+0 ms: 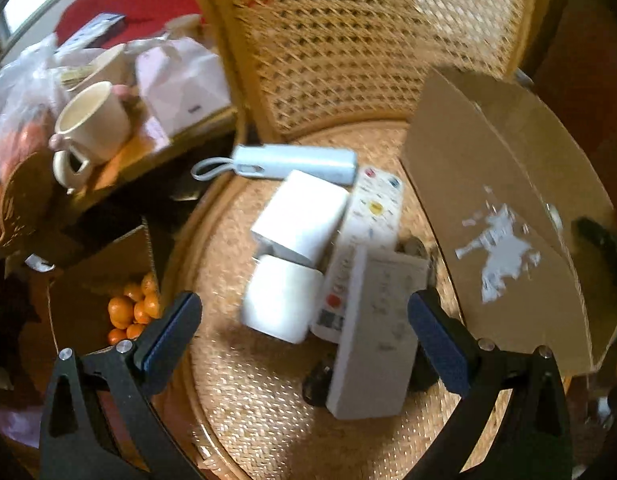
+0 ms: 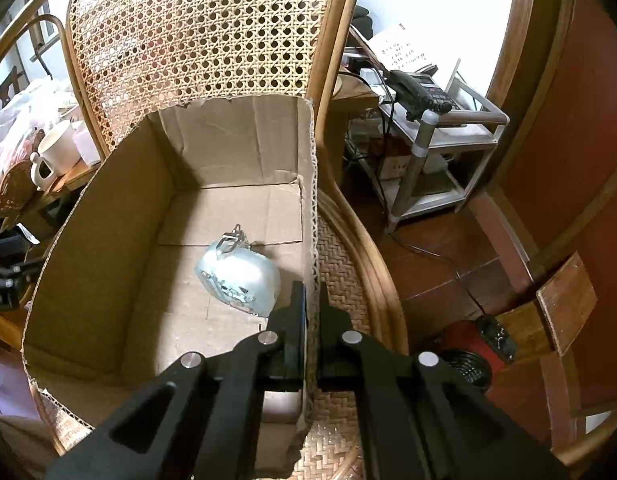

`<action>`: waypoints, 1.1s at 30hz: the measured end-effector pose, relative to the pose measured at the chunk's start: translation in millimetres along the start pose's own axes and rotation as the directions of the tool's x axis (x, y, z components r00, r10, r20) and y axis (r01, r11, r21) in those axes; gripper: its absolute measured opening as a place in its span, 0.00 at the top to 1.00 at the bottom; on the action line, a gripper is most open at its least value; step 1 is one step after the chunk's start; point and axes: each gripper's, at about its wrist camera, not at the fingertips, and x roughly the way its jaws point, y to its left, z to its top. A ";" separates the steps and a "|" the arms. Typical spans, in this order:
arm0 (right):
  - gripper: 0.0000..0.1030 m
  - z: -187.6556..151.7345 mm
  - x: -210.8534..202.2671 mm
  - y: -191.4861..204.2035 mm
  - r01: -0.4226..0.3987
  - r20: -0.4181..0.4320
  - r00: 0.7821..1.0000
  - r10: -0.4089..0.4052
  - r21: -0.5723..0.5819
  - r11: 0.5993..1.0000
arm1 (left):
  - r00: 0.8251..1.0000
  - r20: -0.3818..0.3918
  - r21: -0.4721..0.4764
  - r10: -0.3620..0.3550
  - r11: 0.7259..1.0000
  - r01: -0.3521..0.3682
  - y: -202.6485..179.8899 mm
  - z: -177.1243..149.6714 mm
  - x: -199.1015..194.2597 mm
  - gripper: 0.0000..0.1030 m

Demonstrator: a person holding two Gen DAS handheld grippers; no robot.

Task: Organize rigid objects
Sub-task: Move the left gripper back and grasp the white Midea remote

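Note:
On the woven chair seat (image 1: 268, 392) lie a grey remote (image 1: 378, 336), a white remote with coloured buttons (image 1: 368, 240), two white blocks (image 1: 304, 216) (image 1: 282, 300) and a pale blue device with a strap (image 1: 296, 162). My left gripper (image 1: 304, 336) is open above them, its fingers either side of the grey remote. The cardboard box (image 1: 504, 216) stands to the right. My right gripper (image 2: 312, 304) is shut on the box's right wall (image 2: 310, 200). A pale blue round object (image 2: 238, 276) lies inside the box.
A side table at left holds a cream mug (image 1: 94, 124), a pink box (image 1: 180, 84) and bags. A carton with oranges (image 1: 134, 310) sits below it. A shelf with a telephone (image 2: 418, 92) stands right of the chair.

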 end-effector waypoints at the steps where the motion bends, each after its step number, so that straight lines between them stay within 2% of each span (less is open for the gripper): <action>1: 0.95 0.1 -0.1 -0.2 0.000 0.000 1.000 0.000 0.000 1.000 | 1.000 -0.007 0.017 -0.001 1.000 0.001 -3.7 -1.0 2.5 0.01; 8: 0.95 0.1 0.2 -0.3 0.000 0.000 1.000 0.000 -0.001 1.000 | 0.998 -0.006 0.104 0.055 0.993 -0.054 -26.8 -3.5 7.7 0.01; 13: 0.95 -0.2 0.1 0.5 0.000 0.000 1.000 0.000 0.000 1.000 | 0.997 -0.012 0.153 0.070 0.986 -0.068 -37.7 -6.5 13.2 0.01; 15: 0.95 -0.3 0.1 0.7 0.000 0.000 1.000 0.000 0.000 1.000 | 0.997 -0.003 0.171 0.080 0.982 -0.078 -42.3 -7.1 14.9 0.01; 17: 0.95 -0.3 0.2 0.8 0.000 0.000 1.000 0.000 0.000 1.000 | 0.993 0.033 0.199 0.115 0.973 -0.120 -47.9 -8.9 13.5 0.02; 19: 0.95 -0.4 0.2 0.9 0.000 0.000 1.000 0.000 -0.001 1.000 | 0.992 0.053 0.218 0.115 0.968 -0.124 -50.7 -9.7 11.3 0.11; 21: 0.95 -0.2 0.1 0.5 0.002 0.001 1.000 -0.002 -0.003 1.000 | 0.997 0.046 0.212 0.056 0.975 -0.065 -51.0 -8.8 9.9 0.35; 22: 0.95 -0.1 0.2 0.3 0.001 0.000 1.000 -0.001 -0.002 1.000 | 0.999 0.036 0.203 0.027 0.979 -0.034 -50.7 -8.4 9.7 0.41; 23: 0.95 0.3 0.1 -1.1 0.002 0.000 1.000 -0.002 -0.003 1.000 | 1.000 0.025 0.191 -0.008 0.982 0.003 -50.7 -7.9 9.3 0.51; 24: 0.95 0.4 0.2 -1.6 0.002 0.000 1.000 -0.002 -0.003 1.000 | 1.000 0.021 0.188 -0.018 0.982 0.013 -51.5 -7.7 9.3 0.53; 30: 0.95 0.5 0.2 -2.6 0.003 0.000 1.000 -0.003 -0.004 1.000 | 1.000 0.016 0.147 0.010 0.989 -0.012 -58.5 -7.5 12.1 0.51; 33: 0.95 0.4 -0.2 -2.5 0.005 0.000 1.000 -0.005 -0.007 1.000 | 0.998 -0.004 0.163 0.070 0.984 -0.068 -65.0 -9.7 20.5 0.51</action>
